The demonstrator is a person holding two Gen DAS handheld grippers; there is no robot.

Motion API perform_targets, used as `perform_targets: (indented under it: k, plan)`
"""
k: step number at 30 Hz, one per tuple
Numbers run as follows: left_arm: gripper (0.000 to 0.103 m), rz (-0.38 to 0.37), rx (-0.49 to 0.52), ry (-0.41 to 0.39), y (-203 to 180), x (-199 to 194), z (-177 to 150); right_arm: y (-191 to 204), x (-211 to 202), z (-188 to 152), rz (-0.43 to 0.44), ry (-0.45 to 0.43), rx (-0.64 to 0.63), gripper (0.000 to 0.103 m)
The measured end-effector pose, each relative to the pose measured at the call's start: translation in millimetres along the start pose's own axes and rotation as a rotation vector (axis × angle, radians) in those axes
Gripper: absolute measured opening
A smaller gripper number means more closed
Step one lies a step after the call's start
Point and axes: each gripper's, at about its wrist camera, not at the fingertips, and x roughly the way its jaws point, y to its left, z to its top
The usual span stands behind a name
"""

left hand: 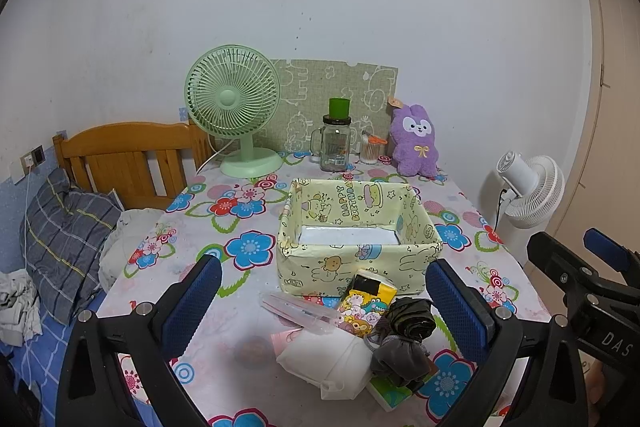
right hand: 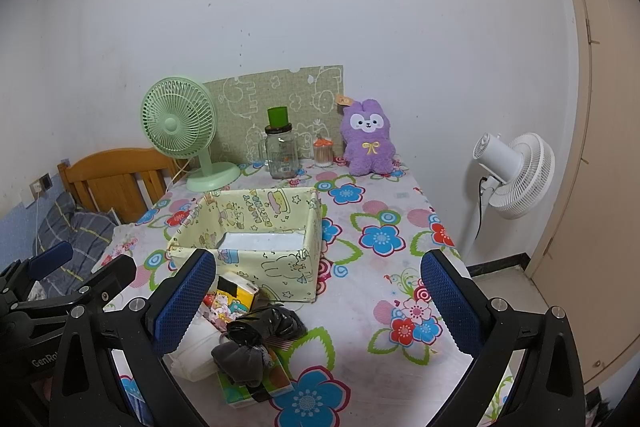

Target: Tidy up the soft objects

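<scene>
Left wrist view is showing the left gripper [left hand: 324, 301] spread wide, holding nothing, above the soft pile [left hand: 360, 339] lying just before the box [left hand: 352, 255]. Right wrist view is showing the right gripper [right hand: 320, 301] likewise released, over bare tablecloth [right hand: 400, 267] reaching the table's right edge.

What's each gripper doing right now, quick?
Left gripper: open, holding nothing.
Right gripper: open, holding nothing.

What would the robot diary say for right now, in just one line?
left gripper: open | right gripper: open | box: empty | soft pile: on table, untouched
</scene>
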Motion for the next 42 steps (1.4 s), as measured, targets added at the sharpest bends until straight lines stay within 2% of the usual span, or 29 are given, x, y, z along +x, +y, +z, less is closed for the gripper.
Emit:
perform_targets:
  k: [13,25,34,42]
  plan:
    - [0.102,0.0,0.0,0.001,0.8,-0.2,-0.4,1.0,-1.1,0.6,0.002,-0.003,0.0,0.103]
    - [0.096,0.003,0.001,0.002,1.8,-1.3,-0.5,3.0,-0.5,3.4,0.008,0.0,-0.001,0.103]
    - [0.09,0.008,0.001,0.043,5.8,15.2,-5.3,7.8,10.3,3.7,0.021,0.016,-0.006,0.102]
    - [0.087,0.002,0.002,0.091,8.0,35.6,-20.2,8.8,30.6,-5.2,0.029,0.056,0.0,0.096]
